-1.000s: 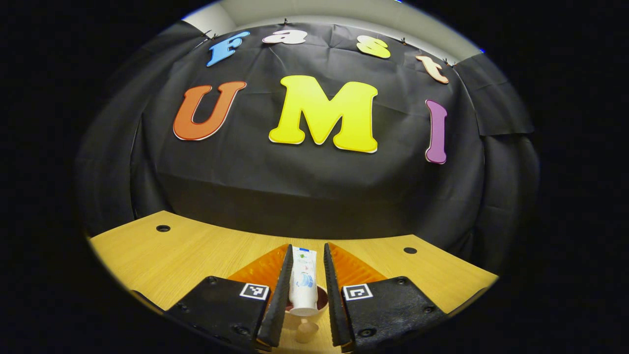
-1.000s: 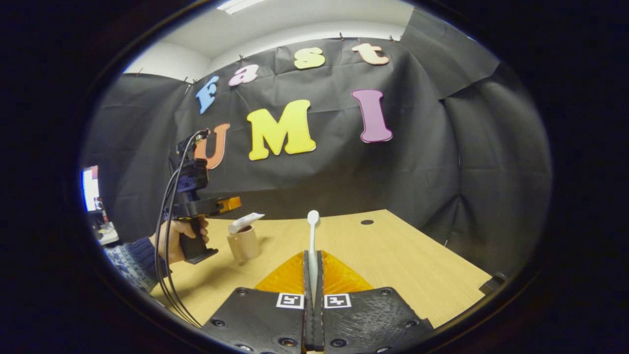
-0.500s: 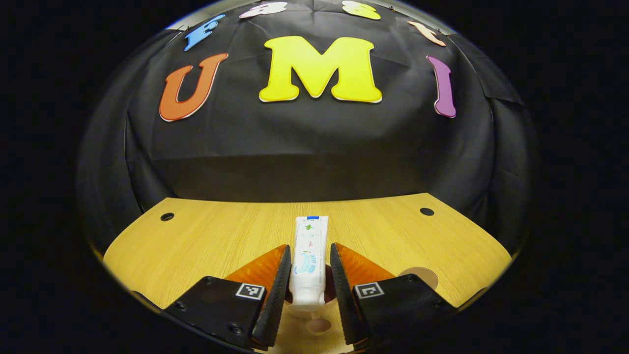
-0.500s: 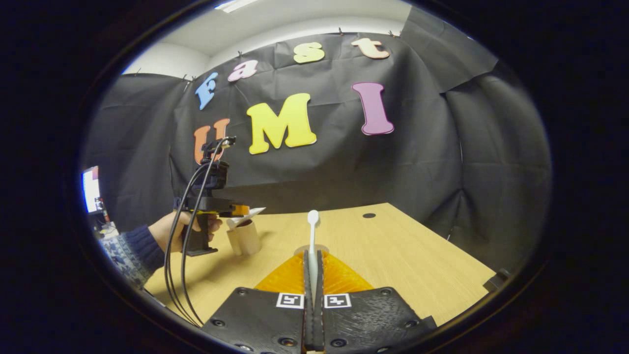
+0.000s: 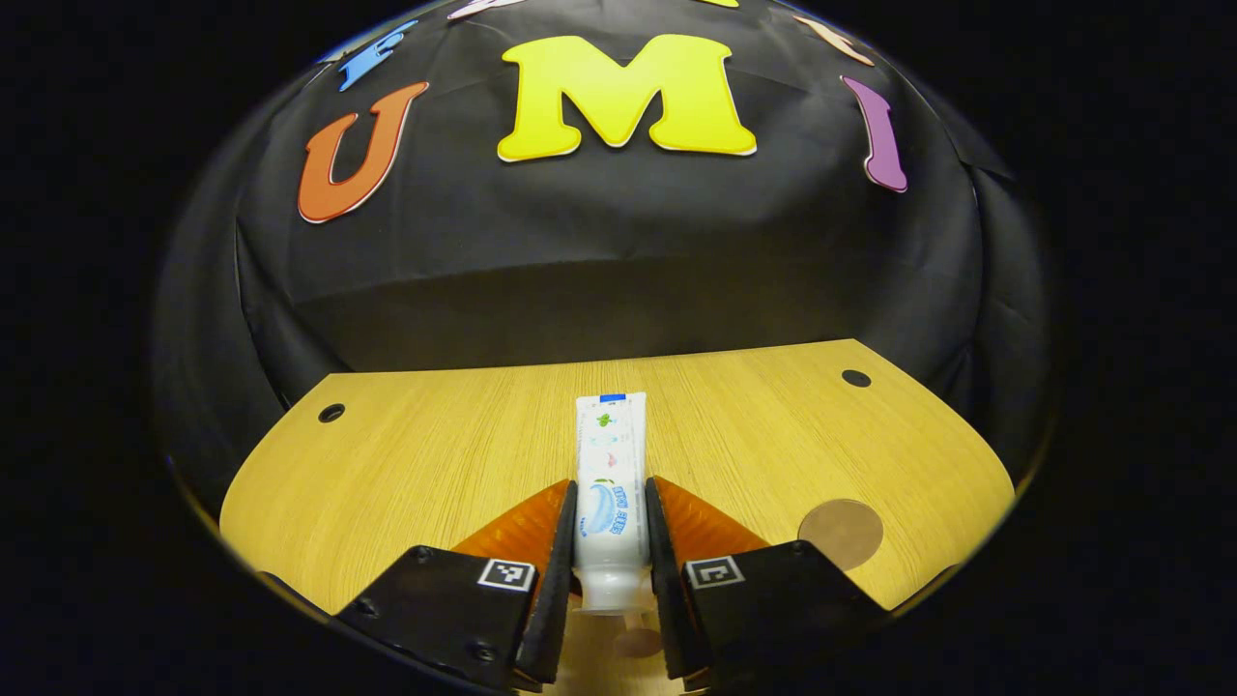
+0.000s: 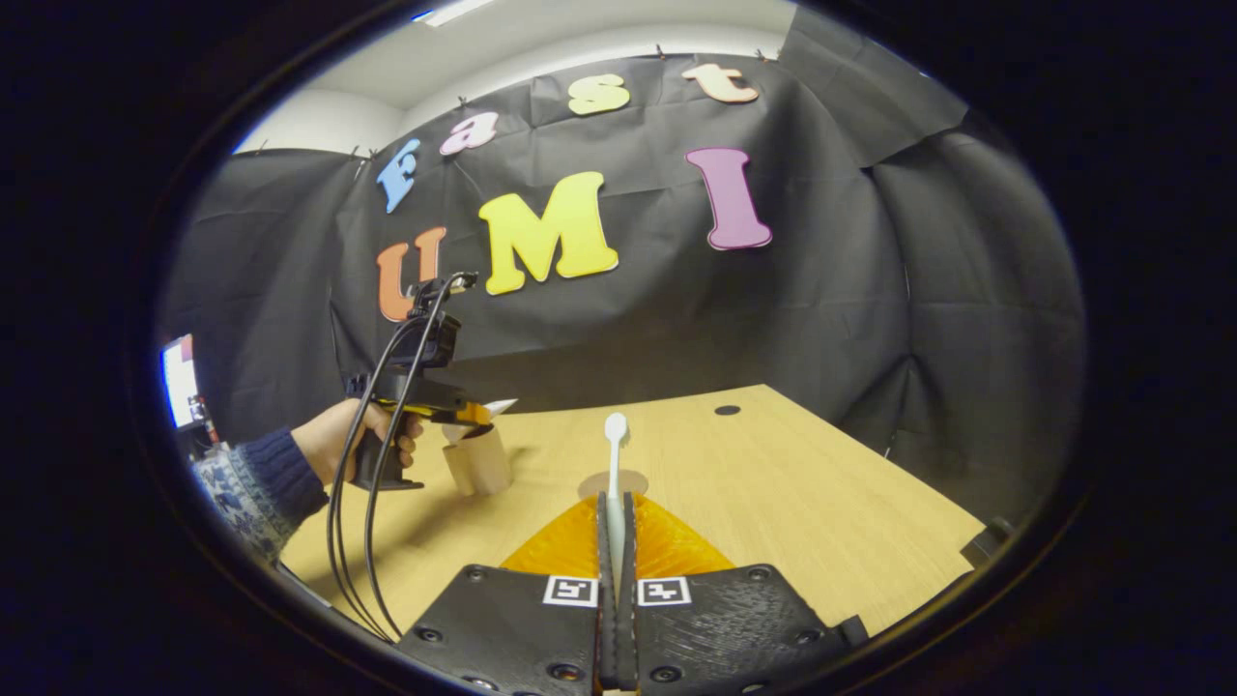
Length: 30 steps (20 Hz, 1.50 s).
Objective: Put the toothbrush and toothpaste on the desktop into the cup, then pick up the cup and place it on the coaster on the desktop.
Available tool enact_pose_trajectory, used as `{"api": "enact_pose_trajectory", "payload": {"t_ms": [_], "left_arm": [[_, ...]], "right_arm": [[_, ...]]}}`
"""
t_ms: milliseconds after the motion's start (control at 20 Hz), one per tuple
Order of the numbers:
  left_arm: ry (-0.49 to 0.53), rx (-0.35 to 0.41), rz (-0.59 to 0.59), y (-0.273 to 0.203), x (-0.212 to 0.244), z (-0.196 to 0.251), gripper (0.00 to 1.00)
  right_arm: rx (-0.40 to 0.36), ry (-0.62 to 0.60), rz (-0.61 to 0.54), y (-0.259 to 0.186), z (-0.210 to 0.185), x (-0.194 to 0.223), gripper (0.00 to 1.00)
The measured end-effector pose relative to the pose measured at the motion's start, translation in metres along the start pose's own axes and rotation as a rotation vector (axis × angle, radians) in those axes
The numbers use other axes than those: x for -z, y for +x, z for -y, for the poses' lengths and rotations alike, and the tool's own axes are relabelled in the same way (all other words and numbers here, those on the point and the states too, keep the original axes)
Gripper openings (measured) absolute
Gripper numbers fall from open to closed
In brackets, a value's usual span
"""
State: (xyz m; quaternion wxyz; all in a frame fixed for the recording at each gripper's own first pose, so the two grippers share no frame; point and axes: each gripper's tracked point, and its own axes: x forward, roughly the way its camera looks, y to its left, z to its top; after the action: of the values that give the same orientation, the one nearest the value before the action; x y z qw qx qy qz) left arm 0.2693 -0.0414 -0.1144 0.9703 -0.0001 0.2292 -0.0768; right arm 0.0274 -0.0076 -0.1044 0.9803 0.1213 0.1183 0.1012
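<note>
My left gripper (image 5: 611, 495) is shut on the white toothpaste tube (image 5: 610, 464), cap end toward me and low between the fingers. A bit of the beige cup (image 5: 633, 641) shows just under the cap. In the right gripper view the cup (image 6: 478, 464) stands on the wooden desk at left, and the left gripper (image 6: 466, 414), held by a hand (image 6: 333, 440), sits right over its mouth with the tube's flat end (image 6: 500, 406) sticking out. My right gripper (image 6: 616, 503) is shut on the white toothbrush (image 6: 616, 454), head pointing forward. The round brown coaster (image 6: 618, 480) lies just beyond it.
The wooden desk (image 5: 435, 464) runs back to the black cloth wall, with small dark holes (image 5: 331, 413) near its far corners. The coaster (image 5: 839, 532) lies at the lower right in the left gripper view. A sleeve (image 6: 261, 483) and black cables (image 6: 353, 541) hang at left.
The left gripper tipped downward over the cup, so more desk and the coaster came into its view and the tube looks longer. The right gripper with the toothbrush barely moved.
</note>
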Motion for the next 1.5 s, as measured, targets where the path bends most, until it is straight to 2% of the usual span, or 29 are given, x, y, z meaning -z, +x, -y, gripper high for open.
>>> {"api": "enact_pose_trajectory", "payload": {"t_ms": [100,250,400,500,700,850,1050,1200,1250,1300,1500], "left_arm": [[-0.058,0.018,0.031,-0.005,-0.006,0.0,0.41],[-0.12,0.042,0.149,-0.022,-0.031,-0.001,0.41],[-0.116,0.045,0.252,-0.033,-0.051,-0.006,0.41],[-0.114,0.057,0.288,-0.03,-0.053,-0.006,0.42],[-0.104,0.017,0.382,-0.022,-0.057,-0.016,0.42],[-0.116,0.035,0.445,-0.016,-0.054,-0.012,0.42],[-0.04,0.048,0.507,-0.015,-0.052,-0.005,0.42],[-0.059,0.072,0.513,-0.011,-0.046,-0.001,0.43],[-0.064,0.068,0.519,-0.011,-0.047,-0.001,0.51],[-0.063,0.067,0.523,-0.011,-0.048,-0.001,0.45],[-0.051,0.063,0.513,-0.014,-0.046,-0.003,0.47]], "right_arm": [[-0.005,-0.006,0.006,0.0,-0.003,-0.001,0.0],[-0.009,-0.019,0.001,0.0,-0.005,0.002,0.0],[-0.014,-0.019,0.003,-0.001,-0.007,0.002,0.0],[-0.014,-0.016,0.001,-0.002,-0.006,0.003,0.0],[-0.012,-0.017,-0.004,0.0,-0.004,0.006,0.0],[-0.008,-0.03,-0.019,0.005,0.001,0.012,0.0],[-0.021,-0.025,-0.055,0.013,0.0,0.021,0.0],[-0.019,-0.025,-0.071,0.018,0.003,0.028,0.0],[-0.017,-0.02,-0.081,0.021,0.005,0.031,0.0],[-0.016,-0.014,-0.092,0.021,0.006,0.033,0.0],[-0.006,0.004,-0.111,0.026,0.011,0.037,0.0]]}}
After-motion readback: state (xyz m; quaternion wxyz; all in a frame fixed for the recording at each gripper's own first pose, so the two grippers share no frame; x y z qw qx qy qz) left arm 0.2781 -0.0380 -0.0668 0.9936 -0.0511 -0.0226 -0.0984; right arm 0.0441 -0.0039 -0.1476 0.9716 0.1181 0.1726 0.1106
